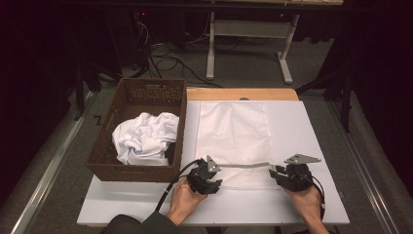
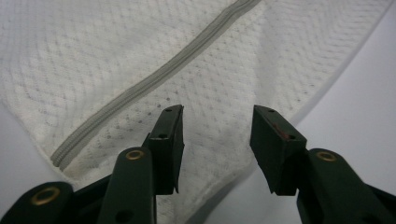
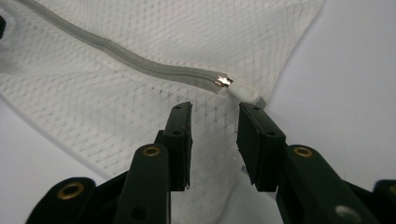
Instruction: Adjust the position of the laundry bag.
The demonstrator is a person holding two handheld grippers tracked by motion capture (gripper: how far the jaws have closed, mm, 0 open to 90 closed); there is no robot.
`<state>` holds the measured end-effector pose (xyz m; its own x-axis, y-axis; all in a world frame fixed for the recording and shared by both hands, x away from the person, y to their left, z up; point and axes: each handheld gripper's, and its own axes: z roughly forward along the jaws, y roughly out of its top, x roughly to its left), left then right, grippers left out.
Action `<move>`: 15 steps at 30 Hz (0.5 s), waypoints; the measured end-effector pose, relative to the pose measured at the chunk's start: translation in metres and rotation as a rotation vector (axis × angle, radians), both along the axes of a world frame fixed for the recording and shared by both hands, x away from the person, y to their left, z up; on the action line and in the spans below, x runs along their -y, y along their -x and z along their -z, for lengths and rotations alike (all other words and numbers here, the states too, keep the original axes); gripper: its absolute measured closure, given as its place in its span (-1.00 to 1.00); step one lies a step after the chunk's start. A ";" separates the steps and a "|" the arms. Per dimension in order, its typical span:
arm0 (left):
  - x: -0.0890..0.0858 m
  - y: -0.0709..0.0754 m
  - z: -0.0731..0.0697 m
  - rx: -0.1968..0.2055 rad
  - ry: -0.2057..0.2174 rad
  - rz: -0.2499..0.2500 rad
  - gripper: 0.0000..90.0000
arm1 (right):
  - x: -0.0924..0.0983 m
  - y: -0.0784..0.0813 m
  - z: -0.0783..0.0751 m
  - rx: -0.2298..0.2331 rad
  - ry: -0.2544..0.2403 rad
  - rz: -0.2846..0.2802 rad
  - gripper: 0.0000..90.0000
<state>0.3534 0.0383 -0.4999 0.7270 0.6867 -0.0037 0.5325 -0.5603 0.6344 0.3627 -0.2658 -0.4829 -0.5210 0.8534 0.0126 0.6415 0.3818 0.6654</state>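
The white mesh laundry bag lies flat in the middle of the tabletop, its zipper running along the near edge and, as far as I can judge, closed, with the pull at my right end. The crumpled white cloth sits in the brown wicker basket at the left edge, so the loading looks undone. My left tongs and right tongs stand apart over the bag's near corners, clamping nothing. Beyond is grey carpet and a dark room.
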 end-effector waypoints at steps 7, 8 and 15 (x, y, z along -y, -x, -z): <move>0.000 -0.004 0.004 -0.011 -0.015 -0.009 0.16 | 0.003 -0.011 0.003 -0.027 0.001 0.043 0.48; 0.001 -0.004 0.004 -0.016 -0.020 -0.008 0.16 | 0.002 -0.012 0.002 -0.016 -0.004 0.035 0.48; 0.000 -0.005 0.005 -0.027 -0.017 -0.006 0.13 | -0.011 -0.017 -0.001 0.011 -0.007 -0.017 0.69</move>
<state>0.3581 0.0382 -0.5046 0.7229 0.6908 -0.0113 0.5525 -0.5682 0.6099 0.3794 -0.2550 -0.4822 -0.5357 0.8443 0.0131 0.6278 0.3878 0.6749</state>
